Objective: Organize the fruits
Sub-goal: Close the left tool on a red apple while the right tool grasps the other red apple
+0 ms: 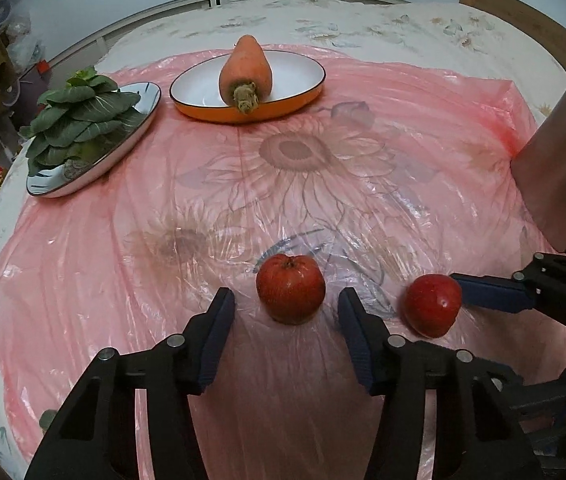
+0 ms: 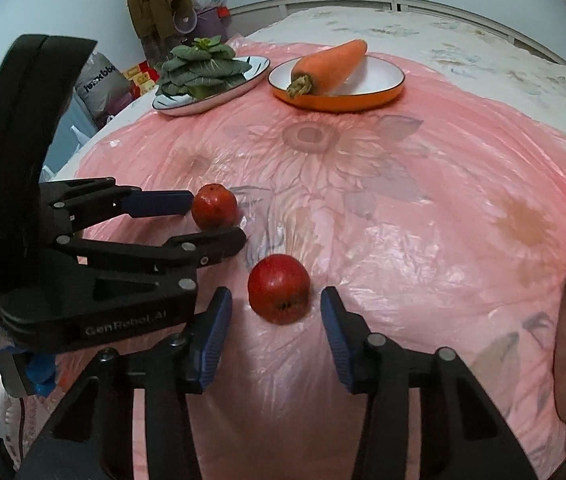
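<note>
My left gripper [image 1: 286,306] and right gripper [image 2: 276,302] each straddle a round red apple [image 1: 291,289], jaws unclosed; slick pink plastic sheet [image 1: 323,160] could let either roll.

A translucent pink plastic sheet [image 1: 363,128] lies crinkled over a cream floral bedspread [image 1: 383,20], sunflower prints showing faintly through it. At the far side, a large orange carrot [image 1: 246,70] rests in a shallow orange-walled, white-lined dish [image 1: 303,76], its stalk end toward the camera. Just beside it, a white plate with a dark rim [image 1: 123,140] carries a head of dark green bok choy [image 1: 79,116]. An olive-brown garment [image 2: 155,0] hangs against the pale wall behind.
</note>
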`<control>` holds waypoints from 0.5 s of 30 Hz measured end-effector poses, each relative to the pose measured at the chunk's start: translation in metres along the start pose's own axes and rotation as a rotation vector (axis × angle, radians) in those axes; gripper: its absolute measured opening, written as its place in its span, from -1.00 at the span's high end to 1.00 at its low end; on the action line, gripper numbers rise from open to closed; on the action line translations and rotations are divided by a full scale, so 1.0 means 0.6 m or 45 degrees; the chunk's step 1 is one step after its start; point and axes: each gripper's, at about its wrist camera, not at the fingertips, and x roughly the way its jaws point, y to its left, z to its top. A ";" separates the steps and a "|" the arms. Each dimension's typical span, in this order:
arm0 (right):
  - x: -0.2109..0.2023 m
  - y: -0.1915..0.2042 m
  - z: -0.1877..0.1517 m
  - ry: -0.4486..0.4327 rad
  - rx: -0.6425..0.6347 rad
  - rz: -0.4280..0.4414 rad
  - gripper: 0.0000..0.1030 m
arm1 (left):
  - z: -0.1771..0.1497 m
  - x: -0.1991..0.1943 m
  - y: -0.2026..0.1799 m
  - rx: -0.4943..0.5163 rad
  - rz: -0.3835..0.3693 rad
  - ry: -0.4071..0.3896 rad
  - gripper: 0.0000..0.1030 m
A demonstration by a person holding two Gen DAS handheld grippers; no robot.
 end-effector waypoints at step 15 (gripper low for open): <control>-0.015 -0.027 -0.002 -0.060 0.078 0.074 -0.12 | -0.007 -0.018 0.017 -0.044 -0.057 -0.044 0.47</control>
